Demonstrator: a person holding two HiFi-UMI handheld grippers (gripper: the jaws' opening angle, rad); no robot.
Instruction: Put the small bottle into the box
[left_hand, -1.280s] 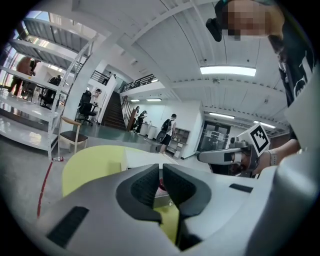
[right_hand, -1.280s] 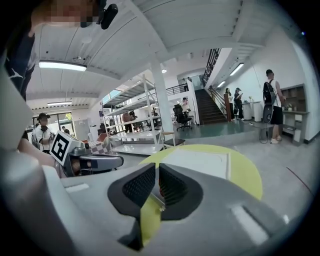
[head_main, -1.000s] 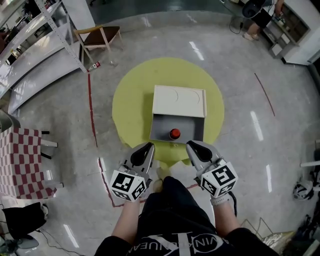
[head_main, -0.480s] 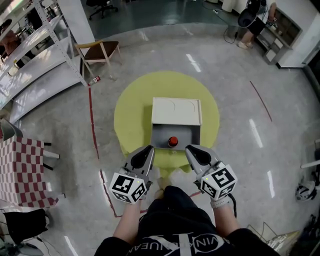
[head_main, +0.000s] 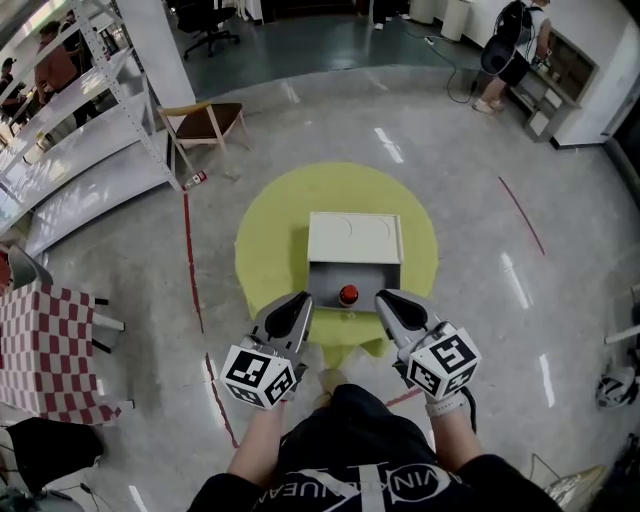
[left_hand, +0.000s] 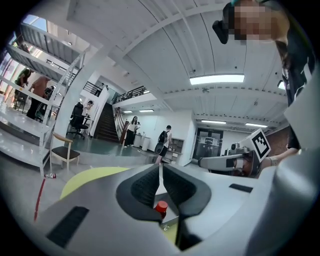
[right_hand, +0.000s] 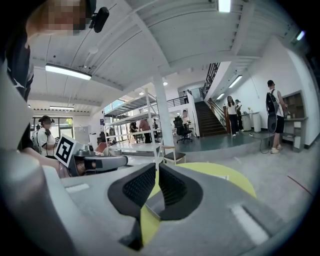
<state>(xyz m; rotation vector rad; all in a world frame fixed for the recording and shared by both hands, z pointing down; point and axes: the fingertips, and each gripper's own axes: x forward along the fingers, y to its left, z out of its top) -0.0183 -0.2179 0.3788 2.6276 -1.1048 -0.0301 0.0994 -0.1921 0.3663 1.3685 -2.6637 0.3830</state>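
Left gripper (head_main: 296, 302) and right gripper (head_main: 388, 300) held side by side — jaws closed, empty.

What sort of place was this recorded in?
Probably a large open-plan lab or workshop hall: a polished grey stone floor, a white metal shelving rack at the left, and a dark staircase rising to a railed mezzanine.

Small bottle (head_main: 348, 294): only red cap shows; body hidden.

Box (head_main: 325, 281) near half open from above, lid (head_main: 354, 238) covering far half
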